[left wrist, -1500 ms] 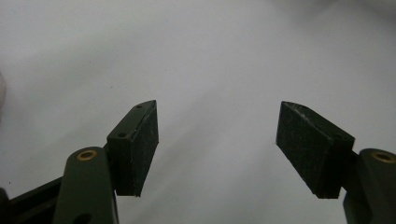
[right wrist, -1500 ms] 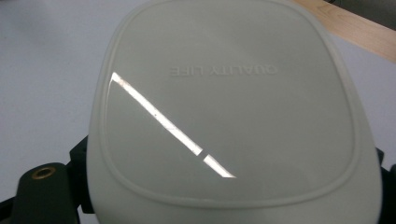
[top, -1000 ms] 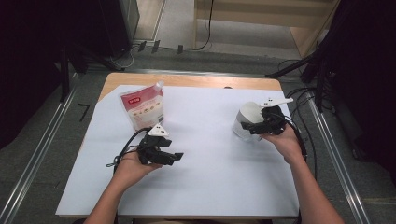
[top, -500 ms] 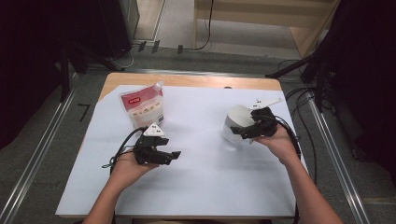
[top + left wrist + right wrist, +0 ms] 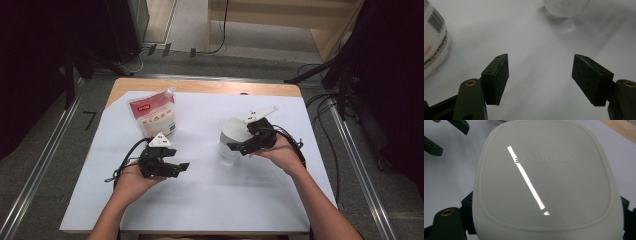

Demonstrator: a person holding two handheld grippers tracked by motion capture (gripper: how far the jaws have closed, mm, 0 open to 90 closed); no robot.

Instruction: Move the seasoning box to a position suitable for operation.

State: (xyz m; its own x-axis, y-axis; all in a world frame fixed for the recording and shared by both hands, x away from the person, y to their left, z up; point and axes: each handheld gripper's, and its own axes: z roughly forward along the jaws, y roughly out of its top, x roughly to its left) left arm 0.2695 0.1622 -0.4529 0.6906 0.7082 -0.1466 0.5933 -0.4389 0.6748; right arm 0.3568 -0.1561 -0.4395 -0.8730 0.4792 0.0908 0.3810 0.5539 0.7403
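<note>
A white plastic container (image 5: pixel 231 137) with a rounded-square lid (image 5: pixel 546 177) stands right of the middle of the white sheet. My right gripper (image 5: pixel 235 147) is shut on it, one black jaw on each side of its body, with the lid covering the space between the jaws (image 5: pixel 546 220). My left gripper (image 5: pixel 181 167) hovers over the sheet at the left, open, with nothing between its pads (image 5: pixel 540 77). A red and white pouch (image 5: pixel 152 116) lies behind it, and its barcoded edge (image 5: pixel 434 37) shows in the left gripper view. The container's base (image 5: pixel 565 6) is at the top of that view.
The white sheet (image 5: pixel 200 200) covers most of a wooden table (image 5: pixel 200 86). Cables trail from both grippers. Metal rails and dark equipment flank the table on the floor. The left gripper's jaws (image 5: pixel 447 135) appear at the top left of the right gripper view.
My right gripper has carried the container leftwards, towards the middle of the sheet. The left gripper has stayed where it was, still open.
</note>
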